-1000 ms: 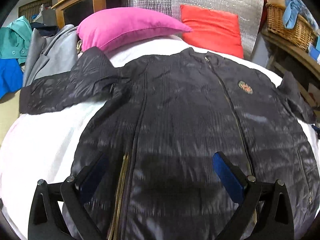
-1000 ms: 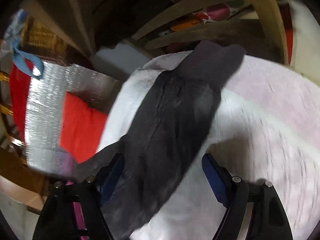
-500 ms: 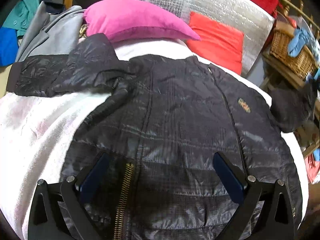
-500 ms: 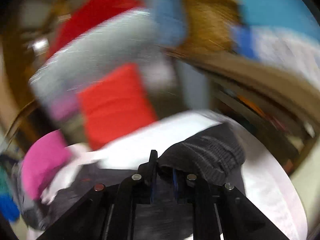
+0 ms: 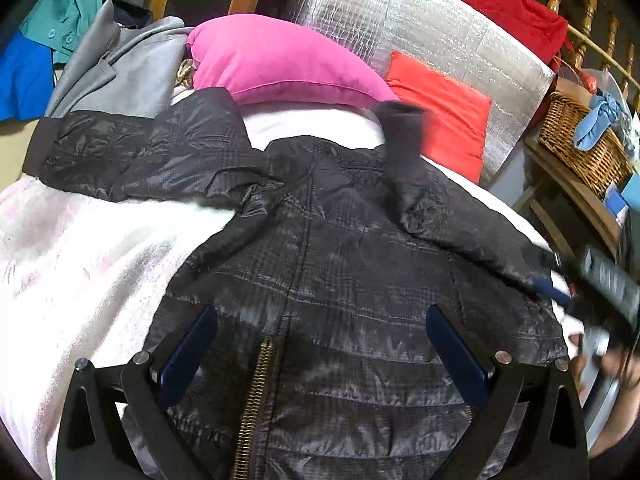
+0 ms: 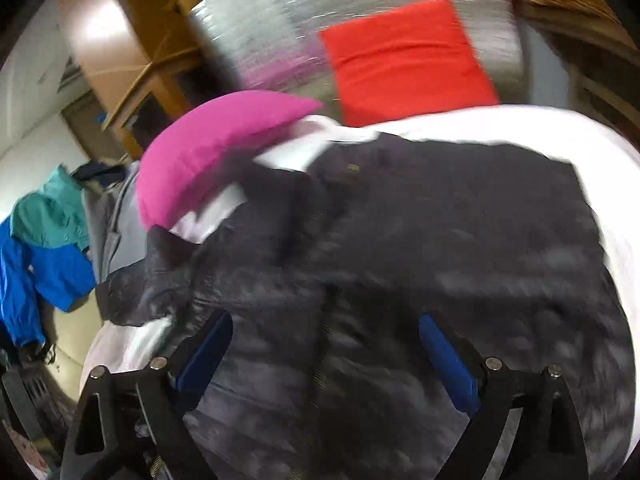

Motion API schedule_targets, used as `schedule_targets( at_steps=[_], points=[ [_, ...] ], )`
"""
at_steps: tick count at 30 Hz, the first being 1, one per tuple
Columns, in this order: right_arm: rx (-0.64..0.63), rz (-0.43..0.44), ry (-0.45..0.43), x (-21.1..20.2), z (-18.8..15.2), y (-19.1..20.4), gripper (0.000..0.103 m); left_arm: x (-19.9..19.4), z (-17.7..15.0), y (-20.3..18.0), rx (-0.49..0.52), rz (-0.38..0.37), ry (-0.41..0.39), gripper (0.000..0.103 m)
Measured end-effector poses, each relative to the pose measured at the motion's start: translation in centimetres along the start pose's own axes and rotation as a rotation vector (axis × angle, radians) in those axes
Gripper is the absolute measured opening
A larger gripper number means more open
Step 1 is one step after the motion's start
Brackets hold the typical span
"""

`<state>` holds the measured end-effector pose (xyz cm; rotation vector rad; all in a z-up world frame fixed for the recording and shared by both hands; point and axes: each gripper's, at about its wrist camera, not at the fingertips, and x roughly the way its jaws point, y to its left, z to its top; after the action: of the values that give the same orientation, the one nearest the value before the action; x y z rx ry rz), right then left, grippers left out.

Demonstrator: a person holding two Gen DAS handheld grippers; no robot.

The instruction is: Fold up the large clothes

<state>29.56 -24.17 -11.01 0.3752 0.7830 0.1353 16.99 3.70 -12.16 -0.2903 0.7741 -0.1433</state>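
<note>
While both tools gape, right tool point(image 6: 324, 356) opening, left tool point(image 5: 320, 344) empty, glossy quilted black jacket point(image 5: 340, 280), fuzzy white blanket point(image 5: 80, 260)

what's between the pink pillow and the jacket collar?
Left wrist view: a bare strip of white bedding separates the pink pillow from the black jacket's collar.

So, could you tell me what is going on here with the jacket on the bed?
A person holding a gripper in each hand is folding a dark quilted jacket spread on a white blanket. One sleeve lies folded in over the chest; the other sleeve lies stretched out sideways. The right gripper is opening with nothing between its jaws, and the left gripper hangs open above the hem.
</note>
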Motion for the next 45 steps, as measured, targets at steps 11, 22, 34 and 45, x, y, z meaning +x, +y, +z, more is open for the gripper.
schedule_targets(
  at_steps=[11,22,34,45],
  points=[
    [0.207,0.014,-0.116,-0.6,-4.2,-9.9,0.097,1.2,3.1,-1.2,-0.05,-0.046,0.054,0.103],
    [0.222,0.076,-0.152,-0.6,-5.3,-10.4,0.098,17.0,12.8,-1.8,-0.38,-0.037,0.28,0.102],
    [0.222,0.081,-0.155,-0.4,-5.5,-10.4,0.098,8.6,11.5,-3.0,-0.229,-0.01,0.038,0.011],
    [0.376,0.222,-0.086,-2.9,-2.5,-12.0,0.099,14.2,5.0,0.4,-0.143,0.048,0.128,0.013]
  ],
)
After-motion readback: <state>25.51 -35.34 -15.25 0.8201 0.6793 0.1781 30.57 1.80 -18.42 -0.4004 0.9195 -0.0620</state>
